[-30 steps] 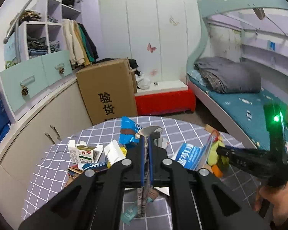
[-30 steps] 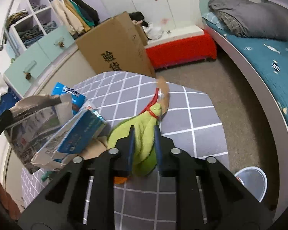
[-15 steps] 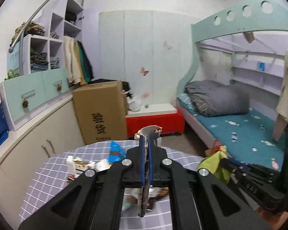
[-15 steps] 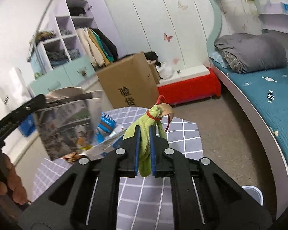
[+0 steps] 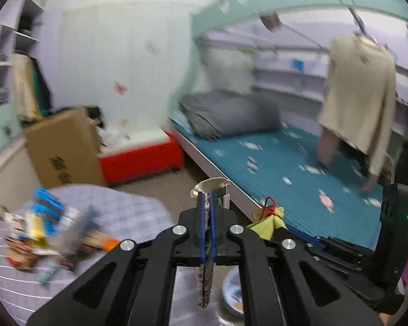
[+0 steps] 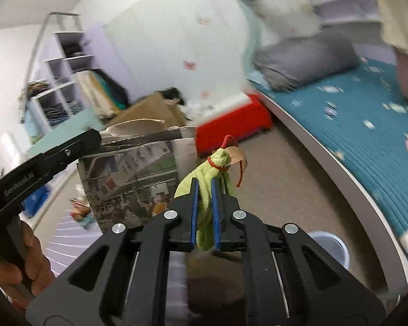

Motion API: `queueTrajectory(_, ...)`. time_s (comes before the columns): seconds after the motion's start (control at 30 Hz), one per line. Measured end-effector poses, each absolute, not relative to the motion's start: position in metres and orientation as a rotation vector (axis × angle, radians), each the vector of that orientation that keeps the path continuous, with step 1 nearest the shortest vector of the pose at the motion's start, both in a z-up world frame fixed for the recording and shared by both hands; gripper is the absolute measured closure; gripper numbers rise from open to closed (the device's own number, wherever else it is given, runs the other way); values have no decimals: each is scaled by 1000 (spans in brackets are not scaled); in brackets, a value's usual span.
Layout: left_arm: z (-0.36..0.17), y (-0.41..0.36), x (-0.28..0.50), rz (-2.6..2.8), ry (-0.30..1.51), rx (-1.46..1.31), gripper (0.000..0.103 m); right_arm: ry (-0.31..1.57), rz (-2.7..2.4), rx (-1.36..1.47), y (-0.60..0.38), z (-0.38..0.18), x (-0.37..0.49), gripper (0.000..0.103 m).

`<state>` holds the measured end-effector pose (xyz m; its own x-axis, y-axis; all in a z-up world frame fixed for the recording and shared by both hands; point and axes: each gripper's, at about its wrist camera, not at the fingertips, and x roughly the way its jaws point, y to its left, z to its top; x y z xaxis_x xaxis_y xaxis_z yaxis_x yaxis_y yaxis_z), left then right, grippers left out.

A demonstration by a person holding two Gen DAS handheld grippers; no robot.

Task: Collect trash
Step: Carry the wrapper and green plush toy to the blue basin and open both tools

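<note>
While both grippers tilt slightly downward, the left gripper (image 5: 207, 212) has its jaws clenched on a wrapper (image 6: 133, 182), and the right gripper (image 6: 204, 206) clamps a green rag (image 6: 208, 174).

Torn printed bag (image 5: 205, 274) between closed jaws

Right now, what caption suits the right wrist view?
Right tongs clamp a green cloth above a pale bin.
</note>
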<state>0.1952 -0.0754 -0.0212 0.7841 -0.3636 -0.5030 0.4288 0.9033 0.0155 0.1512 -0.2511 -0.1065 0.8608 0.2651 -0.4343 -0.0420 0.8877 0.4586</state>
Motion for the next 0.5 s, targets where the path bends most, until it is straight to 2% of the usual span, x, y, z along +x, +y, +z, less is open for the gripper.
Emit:
queueTrajectory(0.27, -154, -185, 231, -556, 808, 234, 100, 668, -47, 555, -334, -209, 135, 94)
queueTrajectory(0.5, -247, -235, 261, -607, 991, 287, 100, 747, -152, 597, -370, -263, 142, 94)
